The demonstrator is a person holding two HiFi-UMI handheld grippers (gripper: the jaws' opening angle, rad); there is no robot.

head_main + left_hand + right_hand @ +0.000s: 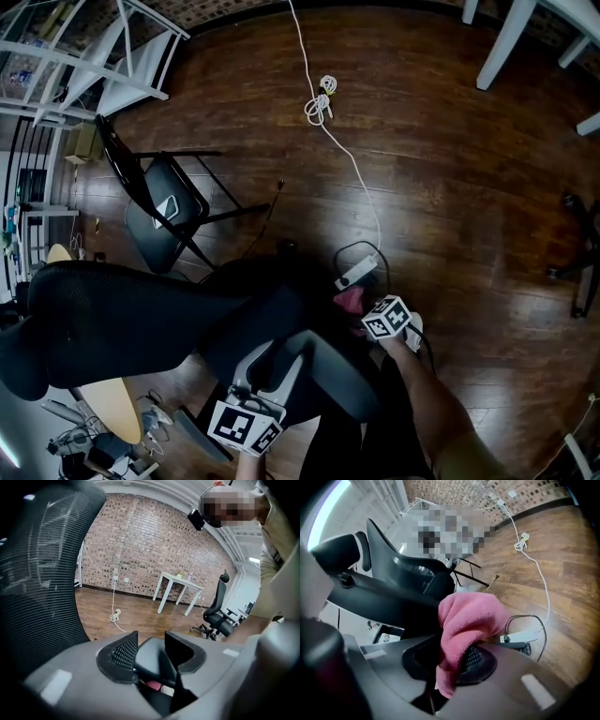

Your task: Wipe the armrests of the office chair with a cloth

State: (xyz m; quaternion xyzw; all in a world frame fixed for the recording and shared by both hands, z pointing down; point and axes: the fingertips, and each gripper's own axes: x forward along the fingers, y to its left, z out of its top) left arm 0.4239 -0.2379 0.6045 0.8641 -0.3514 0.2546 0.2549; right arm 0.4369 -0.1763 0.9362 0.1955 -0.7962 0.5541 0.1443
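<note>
- The fingers point(482, 659) of the right gripper point(451, 660) are closed on the cloth point(469, 618), which is pinched between them and bunches out past their tips in a soft lump.
- The fingers point(123, 652) of the left gripper point(151, 643) are drawn narrow around the end of the armrest point(152, 656), whose pad fills the gap between them and is gripped there.
- In the head view the cloth is seen just past the far end of the armrest, near the power strip point(356, 273) on the floor point(450, 169). Whether cloth and armrest touch cannot be told.
- The right gripper is carried on a bare forearm point(433, 398) that reaches in from the lower right, and it is tilted downward. The left gripper is held low at the bottom edge, with its marker cube point(246, 427) turned up toward the camera.
- The cloth is pink and fleecy, while the armrest is dark grey, smooth and rounded. The backrest point(141, 314) of the office chair is made of black mesh and is seen left of both grippers.
- The floor is laid in dark wooden planks, and a white cable point(321, 101) is coiled on it well apart from the chair. A brick wall point(154, 550) is shown in the left gripper view.
</note>
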